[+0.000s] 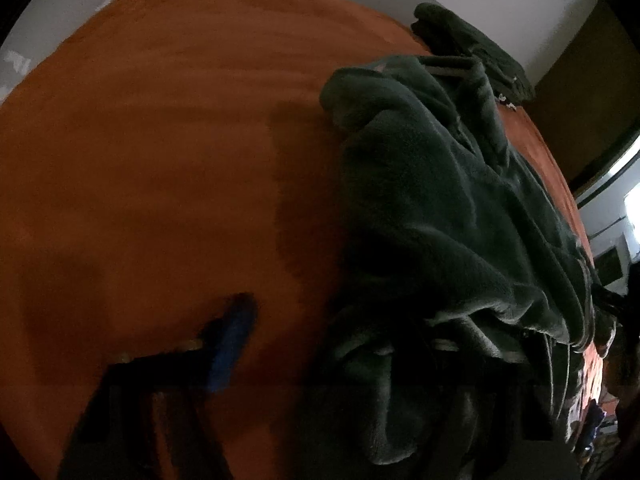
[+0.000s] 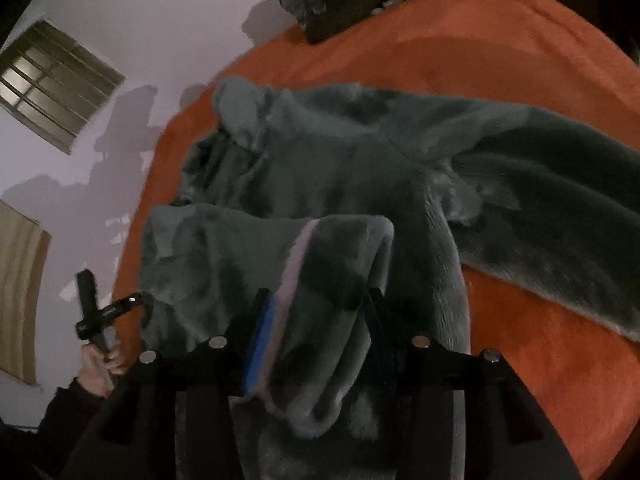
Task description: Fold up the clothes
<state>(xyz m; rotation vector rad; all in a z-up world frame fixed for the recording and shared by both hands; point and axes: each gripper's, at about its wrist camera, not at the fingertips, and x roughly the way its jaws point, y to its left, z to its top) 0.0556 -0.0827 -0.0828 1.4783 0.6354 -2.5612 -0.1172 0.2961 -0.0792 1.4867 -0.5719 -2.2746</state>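
A soft, bulky fleece garment sprawls ahead on the orange blanket, its striped hem between the right gripper fingers, seemingly pinched; best held by that firmer edge.

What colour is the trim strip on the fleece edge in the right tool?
Pale lilac-white trim strip on dark grey-green fleece; right wrist view.
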